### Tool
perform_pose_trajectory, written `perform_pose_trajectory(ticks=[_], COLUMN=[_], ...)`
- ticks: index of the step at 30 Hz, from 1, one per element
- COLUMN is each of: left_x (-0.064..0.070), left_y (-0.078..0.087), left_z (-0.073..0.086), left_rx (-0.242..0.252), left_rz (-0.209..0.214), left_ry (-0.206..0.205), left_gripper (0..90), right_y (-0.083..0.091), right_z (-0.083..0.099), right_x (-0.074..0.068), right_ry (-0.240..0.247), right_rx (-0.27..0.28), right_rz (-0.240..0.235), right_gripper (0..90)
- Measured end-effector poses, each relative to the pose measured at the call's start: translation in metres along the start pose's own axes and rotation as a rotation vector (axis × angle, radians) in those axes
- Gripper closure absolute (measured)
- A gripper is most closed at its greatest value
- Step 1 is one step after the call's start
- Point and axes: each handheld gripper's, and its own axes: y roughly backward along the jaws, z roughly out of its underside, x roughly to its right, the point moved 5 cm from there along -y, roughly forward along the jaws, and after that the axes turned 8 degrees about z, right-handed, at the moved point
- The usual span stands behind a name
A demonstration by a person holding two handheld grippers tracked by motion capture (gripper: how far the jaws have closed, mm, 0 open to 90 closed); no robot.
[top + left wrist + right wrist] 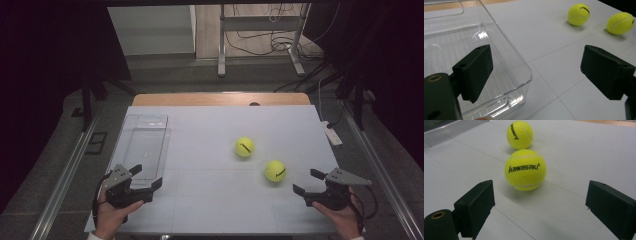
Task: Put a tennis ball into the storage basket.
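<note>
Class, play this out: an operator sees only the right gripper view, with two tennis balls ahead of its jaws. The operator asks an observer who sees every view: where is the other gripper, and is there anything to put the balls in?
Observer: The left gripper is at the table's near left, jaws open.
Operator: Any container?
Observer: A clear plastic bin lies just ahead of it, with nothing in it.
Operator: Which ball is nearer that bin?
Observer: The far ball; the near ball lies closer to the right gripper.
</note>
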Motion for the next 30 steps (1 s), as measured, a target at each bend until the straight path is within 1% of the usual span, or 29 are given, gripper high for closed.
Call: perform_pose_trajectory(ticks=[6,11,14,20,24,26,27,30], left_x=[0.001,0.001,0.001,0.002,0.001,0.001,0.001,0.001], left_y=[0.001,0.001,0.001,0.0,0.006,0.007,0.007,0.006], left_z=[0.0,0.0,-0.001,-0.002,-0.008,-0.009,-0.011,-0.012], left_rx=[0.006,0.004,0.004,0.001,0.023,0.023,0.021,0.019], left_rz=[-0.005,-0.003,0.0,0.007,0.006,0.007,-0.002,-0.002], left_ry=[0.0,0.003,0.008,0.006,0.024,0.025,0.025,0.03], left_gripper=[11.9,11.9,11.9,11.8,11.8,11.8,11.8,11.8], right_y=[-0.002,-0.002,-0.002,-0.003,-0.003,-0.003,-0.003,-0.002], right_z=[0.001,0.001,0.0,0.001,0.0,0.0,0.0,0.002], right_x=[-0.001,-0.001,0.0,0.0,0.0,0.0,0.0,0.001], right_ry=[0.003,0.007,0.001,0.002,-0.011,-0.01,-0.007,-0.01], right_rx=[-0.007,-0.005,-0.004,-0.005,0.002,0.003,0.001,0.0], right_rz=[0.0,-0.001,0.001,-0.001,-0.003,-0.007,-0.008,-0.008], right_gripper=[8.4,8.5,8.5,8.6,8.6,8.6,8.6,8.7])
